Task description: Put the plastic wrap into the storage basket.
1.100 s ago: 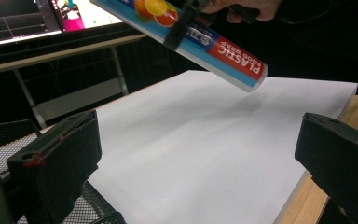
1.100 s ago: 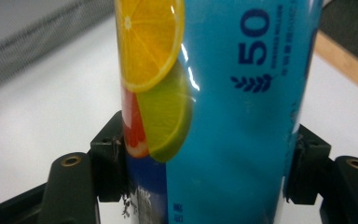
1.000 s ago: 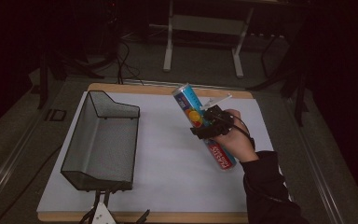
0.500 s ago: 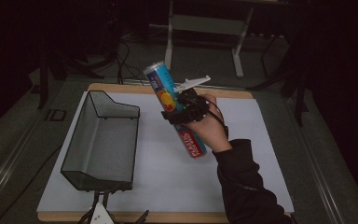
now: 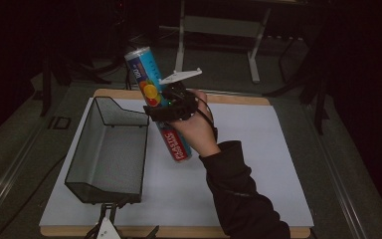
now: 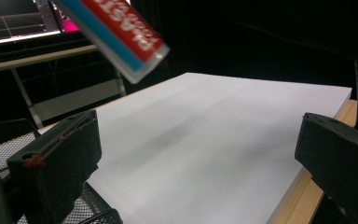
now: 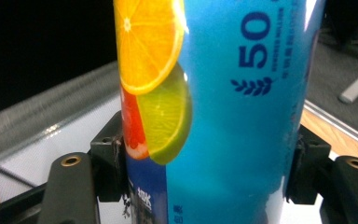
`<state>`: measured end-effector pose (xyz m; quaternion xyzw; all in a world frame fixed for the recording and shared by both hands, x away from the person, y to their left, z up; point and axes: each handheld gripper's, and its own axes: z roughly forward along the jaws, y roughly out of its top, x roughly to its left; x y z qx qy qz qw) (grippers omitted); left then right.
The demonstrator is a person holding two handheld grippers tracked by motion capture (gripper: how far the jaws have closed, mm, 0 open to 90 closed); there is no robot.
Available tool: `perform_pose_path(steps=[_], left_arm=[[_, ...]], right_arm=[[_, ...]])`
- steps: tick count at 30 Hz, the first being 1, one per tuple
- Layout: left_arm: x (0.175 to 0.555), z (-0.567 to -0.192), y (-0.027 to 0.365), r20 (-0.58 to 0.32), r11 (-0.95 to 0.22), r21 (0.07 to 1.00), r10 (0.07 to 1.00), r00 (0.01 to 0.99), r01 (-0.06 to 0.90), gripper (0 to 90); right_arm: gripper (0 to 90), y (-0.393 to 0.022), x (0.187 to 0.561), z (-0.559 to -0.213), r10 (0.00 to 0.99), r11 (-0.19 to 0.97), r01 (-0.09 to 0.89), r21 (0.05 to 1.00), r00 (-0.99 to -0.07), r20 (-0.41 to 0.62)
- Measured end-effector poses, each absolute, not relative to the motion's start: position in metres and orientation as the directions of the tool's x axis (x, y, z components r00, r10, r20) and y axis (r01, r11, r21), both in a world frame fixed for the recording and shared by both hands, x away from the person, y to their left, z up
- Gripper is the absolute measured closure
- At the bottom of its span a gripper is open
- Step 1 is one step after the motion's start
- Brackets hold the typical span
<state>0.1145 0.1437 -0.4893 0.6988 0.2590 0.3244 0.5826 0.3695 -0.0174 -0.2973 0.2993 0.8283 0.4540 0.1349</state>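
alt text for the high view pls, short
A hand holds the right gripper shut on a long blue plastic-wrap box, lifted and tilted above a white-topped table. An empty black wire-mesh basket sits on the table just to its left; dark floor and a table frame lie behind.

Surface: wooden table (image 5: 238,98), light edge showing along the far and near sides.
Cover: 1 white sheet (image 5: 258,164) spread over nearly the whole top.
On the sheet: 1 black wire-mesh basket (image 5: 110,149), at the left side, open top up.
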Motion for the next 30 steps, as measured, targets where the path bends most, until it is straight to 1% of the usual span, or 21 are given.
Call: perform_pose_path(steps=[3,5,10,11,14,17,21,22,23,24,28,29,30], left_arm=[[0.113,-0.488,0.145,0.159,-0.187,0.982,0.75,0.642,-0.025,0.8],[0.113,-0.488,0.146,0.169,-0.193,0.981,0.753,0.636,-0.032,0.8],[0.112,-0.488,0.149,0.164,-0.184,0.982,0.755,0.635,-0.034,0.8],[0.112,-0.488,0.149,0.163,-0.182,0.983,0.757,0.633,-0.035,0.8],[0.11,-0.488,0.149,0.18,-0.193,0.98,0.759,0.626,-0.047,0.8],[0.109,-0.488,0.149,0.185,-0.195,0.979,0.757,0.627,-0.054,0.8],[0.108,-0.489,0.151,0.183,-0.192,0.98,0.756,0.628,-0.055,0.8],[0.108,-0.489,0.152,0.196,-0.205,0.977,0.752,0.629,-0.059,0.8],[0.108,-0.489,0.152,0.196,-0.205,0.977,0.752,0.629,-0.059,0.8],[0.108,-0.489,0.154,0.204,-0.211,0.975,0.756,0.622,-0.063,0.8],[0.111,-0.489,0.157,0.174,-0.189,0.981,0.759,0.628,-0.043,0.8],[0.111,-0.489,0.157,0.174,-0.189,0.981,0.759,0.628,-0.043,0.8],[0.111,-0.489,0.157,0.178,-0.194,0.98,0.758,0.628,-0.043,0.8]], right_arm=[[32.0,0.0,0.368,-0.295,0.633,0.381,0.356,0.853,-0.773,0.04],[31.9,0.006,0.368,-0.294,0.634,0.356,0.352,0.866,-0.772,0.054],[31.9,0.021,0.37,-0.293,0.64,0.256,0.394,0.883,-0.753,0.151],[31.9,0.021,0.37,-0.293,0.64,0.256,0.394,0.883,-0.753,0.151],[31.9,0.032,0.374,-0.299,0.635,0.182,0.425,0.887,-0.739,0.224],[32.0,0.038,0.376,-0.307,0.646,0.154,0.436,0.887,-0.723,0.244],[32.0,0.049,0.382,-0.335,0.661,0.091,0.51,0.856,-0.673,0.331],[32.0,0.05,0.384,-0.341,0.66,0.087,0.529,0.844,-0.665,0.349],[32.0,0.05,0.384,-0.341,0.66,0.087,0.529,0.844,-0.665,0.349],[32.0,0.053,0.386,-0.353,0.67,0.084,0.551,0.831,-0.648,0.362],[32.0,0.06,0.388,-0.378,0.673,0.07,0.605,0.793,-0.616,0.41],[32.0,0.06,0.388,-0.378,0.673,0.07,0.605,0.793,-0.616,0.41],[31.9,0.061,0.389,-0.384,0.665,0.055,0.625,0.779,-0.605,0.438]])
